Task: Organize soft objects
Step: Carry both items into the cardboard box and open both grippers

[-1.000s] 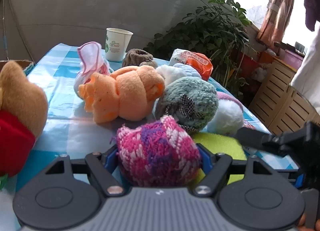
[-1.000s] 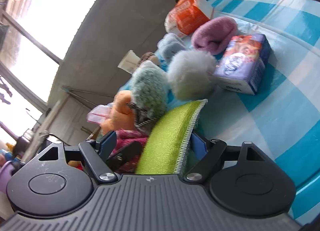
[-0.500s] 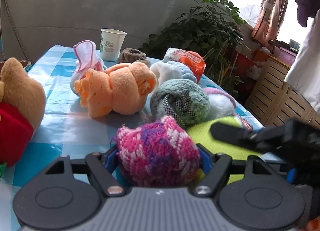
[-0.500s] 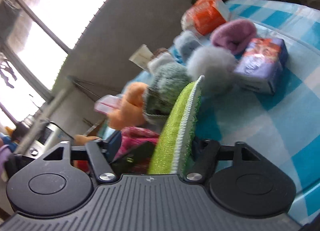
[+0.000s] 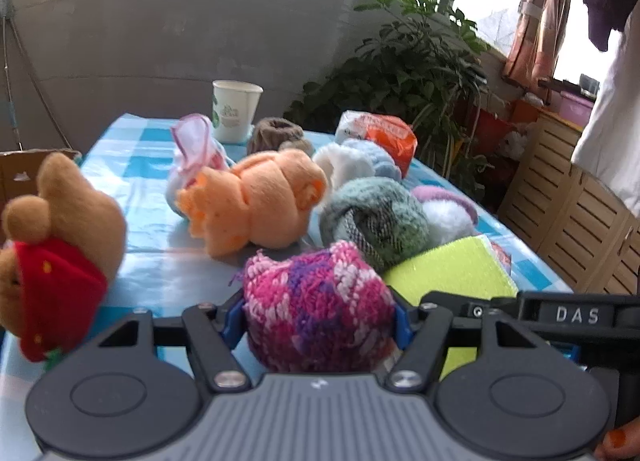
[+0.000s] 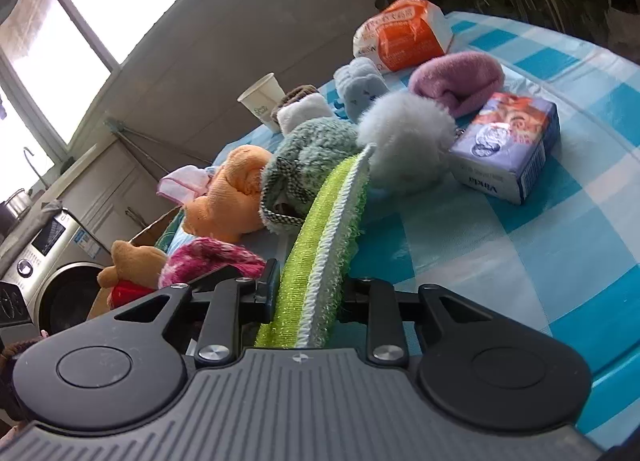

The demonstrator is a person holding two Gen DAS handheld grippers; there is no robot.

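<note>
Right claw point(image 6: 308, 293) now clamps green sponge point(image 6: 328, 229).

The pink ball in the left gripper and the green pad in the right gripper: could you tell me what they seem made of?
Pink ball: chunky knitted yarn, matte, with visible loops. Green pad: probably synthetic scrubbing fibre, slightly glittery, bristly pile with a white stitched edge.

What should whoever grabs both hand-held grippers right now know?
Left hand-held gripper: jaws closing around the pink-purple knitted ball, which sits between them on the blue checked tablecloth.
Right hand-held gripper: shut on the lime-green scrubbing cloth, held edge-up.
Orange fleece roll, grey-green knit bundle and white fluffy pompom lie loose behind.
Done: two grasps. Left: placing these, then the rest.
</note>
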